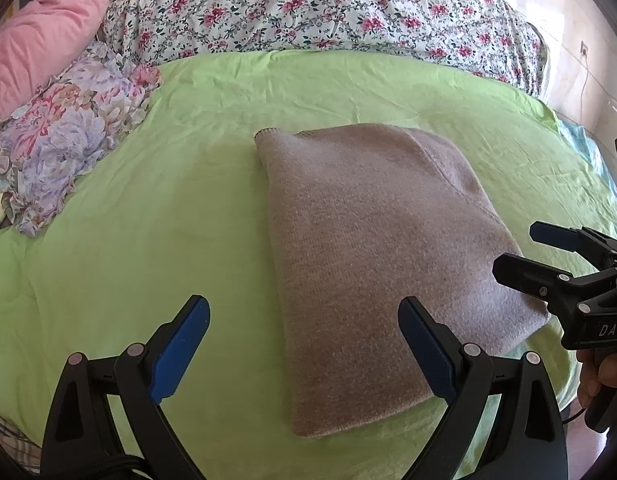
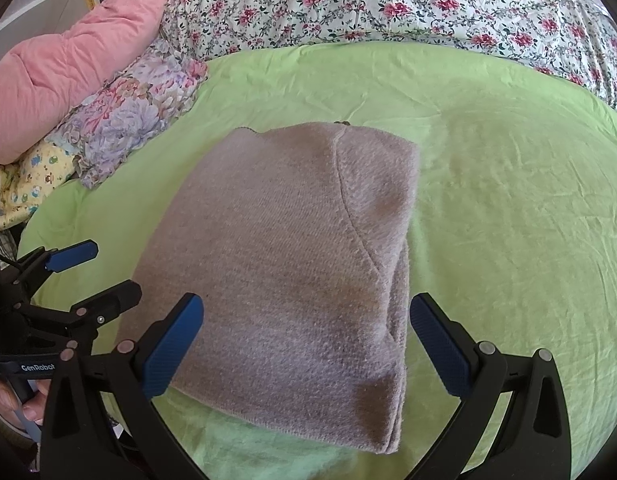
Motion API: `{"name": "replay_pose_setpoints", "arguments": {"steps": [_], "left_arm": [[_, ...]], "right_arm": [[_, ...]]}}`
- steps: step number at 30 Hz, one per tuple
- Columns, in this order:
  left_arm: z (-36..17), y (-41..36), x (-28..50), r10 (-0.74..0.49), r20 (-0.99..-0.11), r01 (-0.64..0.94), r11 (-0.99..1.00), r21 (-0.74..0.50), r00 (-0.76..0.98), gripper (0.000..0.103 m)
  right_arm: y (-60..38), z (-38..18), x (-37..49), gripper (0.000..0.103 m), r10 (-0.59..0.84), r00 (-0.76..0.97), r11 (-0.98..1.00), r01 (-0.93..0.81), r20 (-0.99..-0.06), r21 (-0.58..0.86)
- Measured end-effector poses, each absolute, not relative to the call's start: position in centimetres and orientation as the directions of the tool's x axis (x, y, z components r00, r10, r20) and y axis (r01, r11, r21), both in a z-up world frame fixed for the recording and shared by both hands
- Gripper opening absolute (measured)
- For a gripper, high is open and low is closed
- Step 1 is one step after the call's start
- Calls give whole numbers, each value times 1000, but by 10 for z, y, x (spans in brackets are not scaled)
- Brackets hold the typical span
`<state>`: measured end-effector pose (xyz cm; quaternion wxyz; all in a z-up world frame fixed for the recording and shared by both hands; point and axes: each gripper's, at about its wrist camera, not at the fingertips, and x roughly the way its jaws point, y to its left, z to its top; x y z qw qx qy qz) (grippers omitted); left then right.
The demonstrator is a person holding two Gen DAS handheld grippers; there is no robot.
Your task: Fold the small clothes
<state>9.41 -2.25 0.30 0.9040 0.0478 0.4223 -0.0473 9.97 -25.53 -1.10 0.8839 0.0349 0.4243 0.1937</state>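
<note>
A folded grey knit [image 2: 292,272] lies flat in the middle of the green sheet [image 2: 508,208]. The left gripper [image 1: 304,344] hangs over its near left edge, jaws spread wide and empty. The right gripper [image 2: 308,340] (likewise agape) hovers above the near edge, seemingly not touching it. Floral bedding [image 1: 308,4] is heaped behind.
</note>
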Motion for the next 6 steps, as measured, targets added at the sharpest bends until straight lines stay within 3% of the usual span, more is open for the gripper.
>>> {"name": "replay_pose_setpoints", "arguments": {"steps": [6], "left_arm": [[1, -19, 98, -37, -776, 115, 992, 45, 630, 96]], "right_arm": [[-258, -12, 103, 103, 376, 561, 922, -307, -737, 236]]}}
